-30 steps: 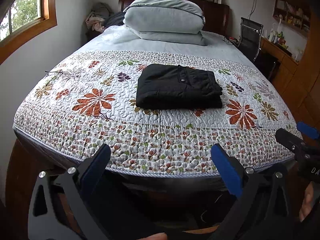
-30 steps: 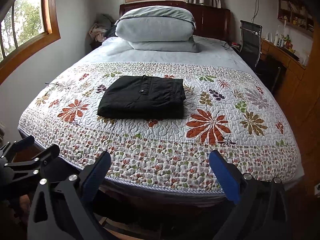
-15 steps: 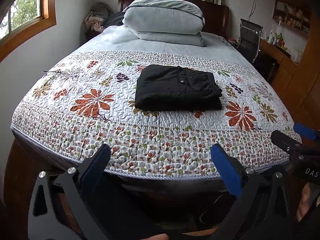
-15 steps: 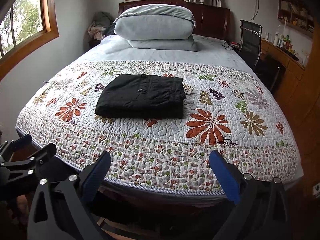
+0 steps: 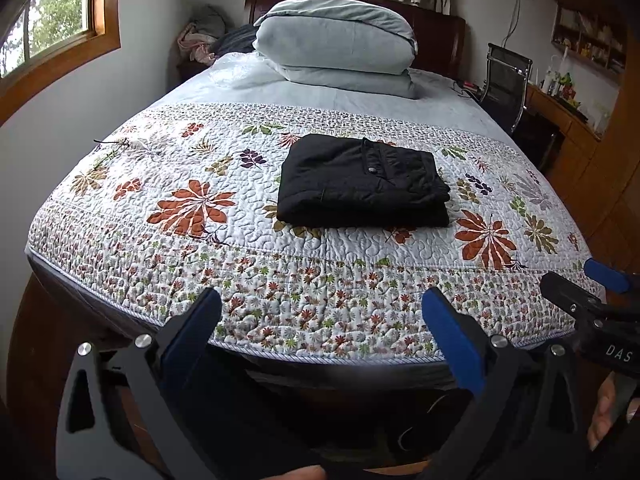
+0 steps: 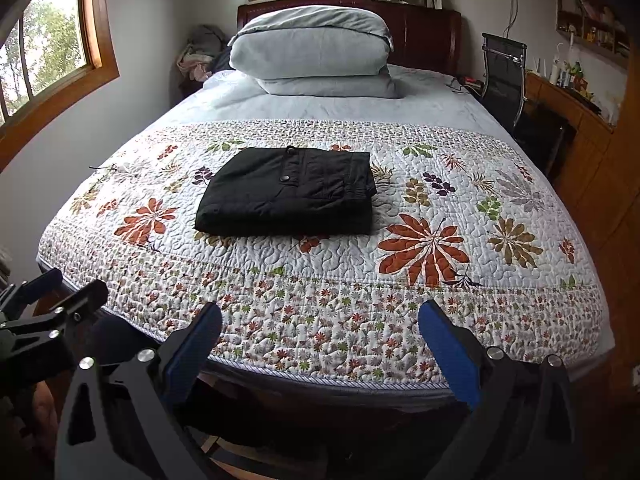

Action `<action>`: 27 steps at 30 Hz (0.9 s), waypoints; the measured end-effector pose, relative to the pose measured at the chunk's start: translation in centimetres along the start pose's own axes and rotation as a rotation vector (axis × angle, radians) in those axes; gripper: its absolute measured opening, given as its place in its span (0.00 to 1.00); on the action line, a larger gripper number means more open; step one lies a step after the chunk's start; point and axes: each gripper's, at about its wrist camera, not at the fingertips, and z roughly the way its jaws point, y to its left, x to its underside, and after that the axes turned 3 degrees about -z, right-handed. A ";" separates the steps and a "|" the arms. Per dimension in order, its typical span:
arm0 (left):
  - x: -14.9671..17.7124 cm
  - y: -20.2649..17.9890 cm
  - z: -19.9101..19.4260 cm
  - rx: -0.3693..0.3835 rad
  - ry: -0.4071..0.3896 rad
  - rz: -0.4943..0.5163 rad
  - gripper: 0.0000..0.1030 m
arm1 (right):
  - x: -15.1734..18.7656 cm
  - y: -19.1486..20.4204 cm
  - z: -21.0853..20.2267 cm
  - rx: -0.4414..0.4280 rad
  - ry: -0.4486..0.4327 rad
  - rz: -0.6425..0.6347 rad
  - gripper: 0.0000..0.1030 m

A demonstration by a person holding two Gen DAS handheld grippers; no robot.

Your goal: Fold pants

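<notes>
The black pants [image 5: 362,182] lie folded into a compact rectangle in the middle of the floral quilt [image 5: 192,216] on the bed; they also show in the right wrist view [image 6: 290,194]. My left gripper [image 5: 320,320] is open and empty, held off the foot edge of the bed, well short of the pants. My right gripper [image 6: 320,324] is open and empty, also off the foot edge. Each gripper shows at the side of the other's view: the right one [image 5: 592,292] and the left one [image 6: 52,292].
Two stacked grey pillows [image 5: 336,46] lie at the headboard. A pile of clothes [image 5: 200,36] sits in the far left corner. A black chair [image 5: 506,80] and a wooden desk [image 5: 560,120] stand to the right of the bed. The wall with windows runs along the left.
Both grippers have drawn back slightly from the bed and stay open. The folded pants have not moved.
</notes>
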 end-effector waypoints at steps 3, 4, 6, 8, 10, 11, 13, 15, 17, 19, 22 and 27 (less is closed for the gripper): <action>0.0 0.1 0.2 0.003 0.003 0.000 0.97 | -0.1 0.2 0.1 -0.002 -0.003 -0.003 0.96; 0.0 0.1 0.3 0.004 0.005 -0.001 0.97 | -0.1 0.2 0.1 -0.002 -0.002 -0.002 0.96; 0.0 0.1 0.4 0.007 0.006 -0.001 0.97 | -0.1 0.2 0.3 -0.001 0.002 -0.002 0.96; 0.0 0.1 0.6 0.002 0.006 0.003 0.97 | -0.1 0.3 0.4 -0.001 0.004 -0.003 0.96; 0.1 -0.1 0.8 0.003 0.010 0.013 0.97 | -0.1 0.3 0.3 0.001 0.004 -0.003 0.96; 0.1 -0.3 0.8 0.002 0.009 0.015 0.97 | -0.1 0.2 0.3 0.002 0.003 0.000 0.96; 0.1 -0.4 0.9 0.003 0.011 0.020 0.97 | -0.1 0.1 0.3 0.006 0.003 0.003 0.96; 0.2 -0.4 1.1 0.007 0.015 0.021 0.97 | -0.1 0.0 0.3 0.007 0.005 0.005 0.96; 0.2 -0.5 1.2 0.004 0.015 0.022 0.97 | -0.1 0.0 0.3 0.008 0.004 0.005 0.96; 0.2 -0.6 1.2 0.003 0.016 0.025 0.97 | -0.1 -0.1 0.4 0.009 0.006 0.006 0.96; 0.1 -0.6 1.3 0.002 0.014 0.026 0.97 | 0.0 -0.1 0.5 0.007 0.007 0.009 0.96; 0.2 -0.6 1.3 0.001 0.016 0.024 0.97 | 0.1 -0.1 0.6 0.007 0.008 0.013 0.96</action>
